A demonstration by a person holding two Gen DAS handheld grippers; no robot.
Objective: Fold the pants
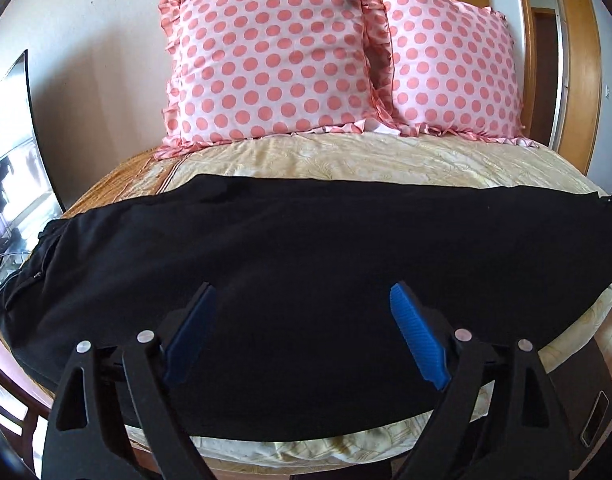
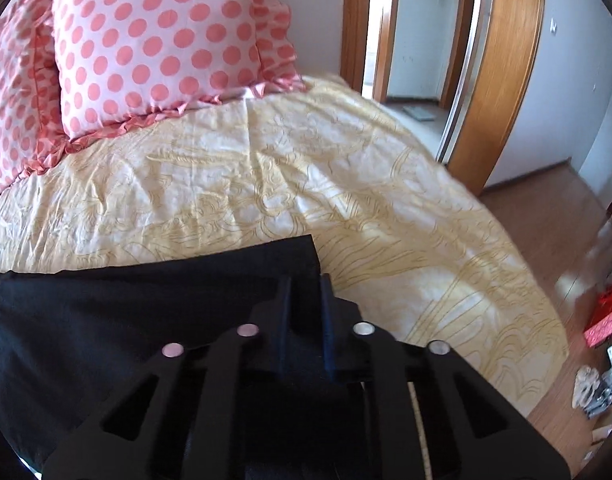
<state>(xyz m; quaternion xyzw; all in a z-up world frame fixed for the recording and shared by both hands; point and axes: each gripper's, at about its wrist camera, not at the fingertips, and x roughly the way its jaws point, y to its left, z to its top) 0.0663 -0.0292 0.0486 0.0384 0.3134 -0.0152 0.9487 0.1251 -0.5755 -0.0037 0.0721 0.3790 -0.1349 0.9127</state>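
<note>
Black pants (image 1: 290,248) lie lengthwise across the yellow patterned bed cover (image 1: 346,156), waistband with a zip pocket at the left, leg end at the right. My left gripper (image 1: 302,296) is open, its blue pads wide apart, held over the middle of the pants and holding nothing. In the right wrist view my right gripper (image 2: 306,284) is shut on the right end of the pants (image 2: 106,320), near the hem corner, with black cloth pinched between its fingers.
Two pink polka-dot pillows (image 1: 274,56) (image 2: 154,40) lean against the wall at the head of the bed. An open wooden doorway (image 2: 498,72) stands to the right. The wood floor (image 2: 546,216) to the right holds red bags and clutter (image 2: 602,320). A dark screen (image 1: 14,152) is at the left.
</note>
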